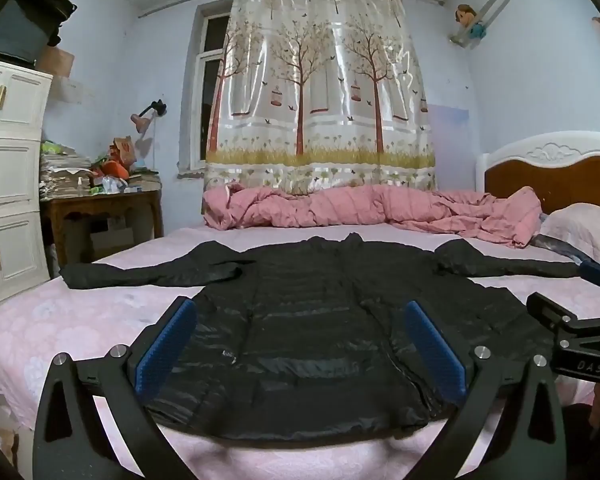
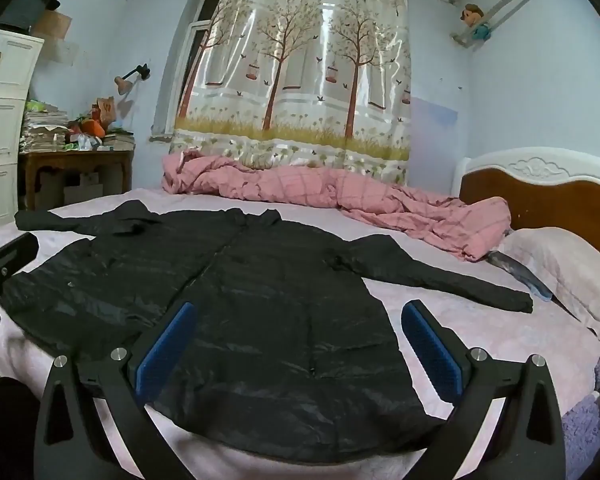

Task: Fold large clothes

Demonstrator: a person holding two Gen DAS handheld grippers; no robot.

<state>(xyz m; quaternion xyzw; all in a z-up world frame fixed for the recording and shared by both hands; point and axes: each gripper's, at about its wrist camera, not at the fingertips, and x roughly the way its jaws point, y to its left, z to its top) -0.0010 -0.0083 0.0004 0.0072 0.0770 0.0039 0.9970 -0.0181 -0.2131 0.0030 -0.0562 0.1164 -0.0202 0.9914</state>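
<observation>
A black puffer jacket (image 1: 300,320) is spread flat, front up, on the pink bed sheet (image 1: 112,308), both sleeves stretched out sideways and its hem at the near edge of the bed. The left tool (image 1: 300,344) and right tool (image 2: 300,344) both hover just above the hem end with their blue pads (image 2: 432,348) spread wide, nothing gripped, each one over its own half of the jacket. Behind it a rumpled pink quilt (image 2: 340,200) is bunched along the far side, with a pillow (image 2: 568,268) by the headboard (image 2: 540,196).
</observation>
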